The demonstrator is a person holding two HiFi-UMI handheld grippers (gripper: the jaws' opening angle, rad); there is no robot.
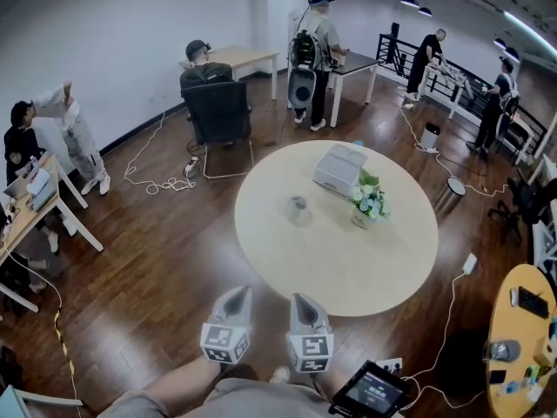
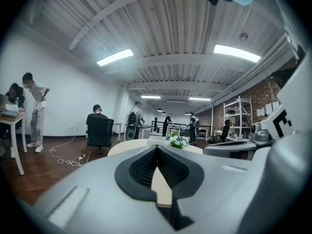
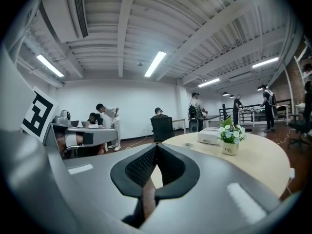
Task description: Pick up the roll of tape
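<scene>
The left claw (image 1: 238, 292) and the right claw (image 1: 299, 298) are hanging side by side, just apart from each other, over the dark wooden floor (image 1: 165, 259) at the near edge of the round, pale worktop (image 1: 348, 273), both pointing toward it. In the left gripper view the left claw's dark ribbed pads (image 2: 144, 165) are pressing together at the tip with nothing between them. The right gripper view is showing the same of the right claw, its pads (image 3: 141, 167) meeting and pinching nothing. The roll of tape (image 1: 298, 209), looking pale and half clear, is sitting on the worktop toward its middle, well apart from both claws and touched by neither. A white box (image 1: 338, 169) is lying beyond it near the far edge, and a small pot of white flowers (image 1: 367, 202) is standing to the right of the tape, just beside the box. A black screen device (image 1: 376, 391) is showing at the lower right, near the person's legs. Farther off, a person is sitting in a black chair (image 1: 218, 111), and others are standing at desks along the walls.
</scene>
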